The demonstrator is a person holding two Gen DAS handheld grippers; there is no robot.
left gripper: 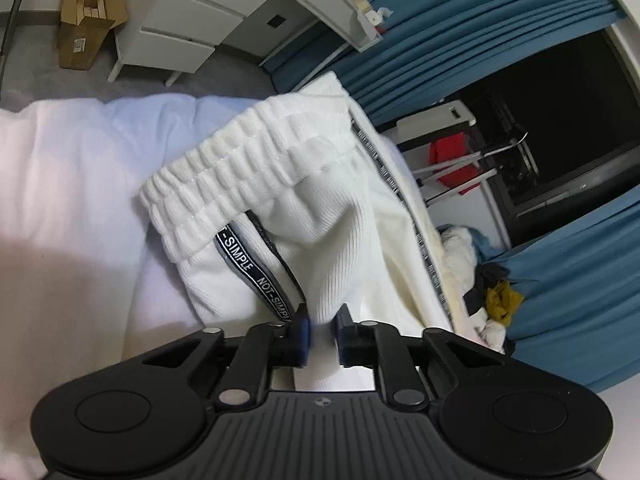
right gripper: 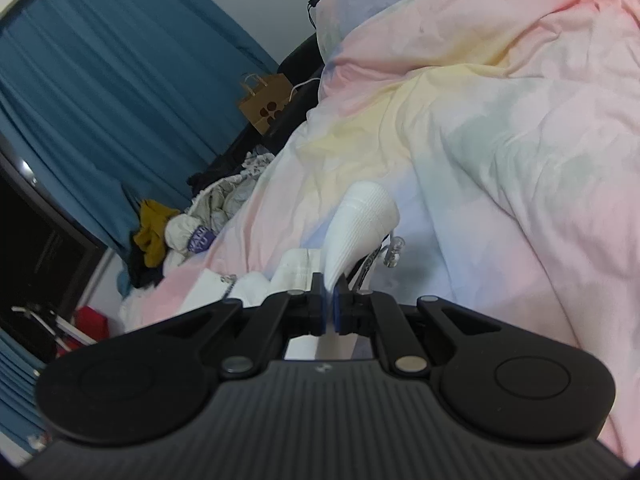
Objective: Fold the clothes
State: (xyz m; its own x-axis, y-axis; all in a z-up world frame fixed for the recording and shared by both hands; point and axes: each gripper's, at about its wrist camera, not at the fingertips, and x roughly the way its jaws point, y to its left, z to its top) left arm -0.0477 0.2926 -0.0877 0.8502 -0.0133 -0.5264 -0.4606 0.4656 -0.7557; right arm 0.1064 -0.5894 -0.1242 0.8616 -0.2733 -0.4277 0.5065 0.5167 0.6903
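White ribbed trousers [left gripper: 320, 208] with an elastic waistband and a black "NOT-SIMPLE" drawstring [left gripper: 244, 264] lie bunched on the pale bed cover [left gripper: 72, 168]. My left gripper [left gripper: 322, 326] is shut on a fold of the white fabric just below the drawstring. In the right wrist view a cone of the same white ribbed cloth [right gripper: 360, 220] rises from my right gripper [right gripper: 328, 296], which is shut on it. A drawstring end with a clear tip [right gripper: 394, 254] hangs beside that cloth. How the rest of the garment lies is hidden behind the grippers.
A pastel duvet [right gripper: 500, 120] covers the bed. A heap of other clothes [right gripper: 200, 216] lies at the bed's edge beside blue curtains [right gripper: 100, 80]. A white drawer unit [left gripper: 188, 20], a cardboard box [left gripper: 88, 20] and a drying rack [left gripper: 460, 168] stand on the floor.
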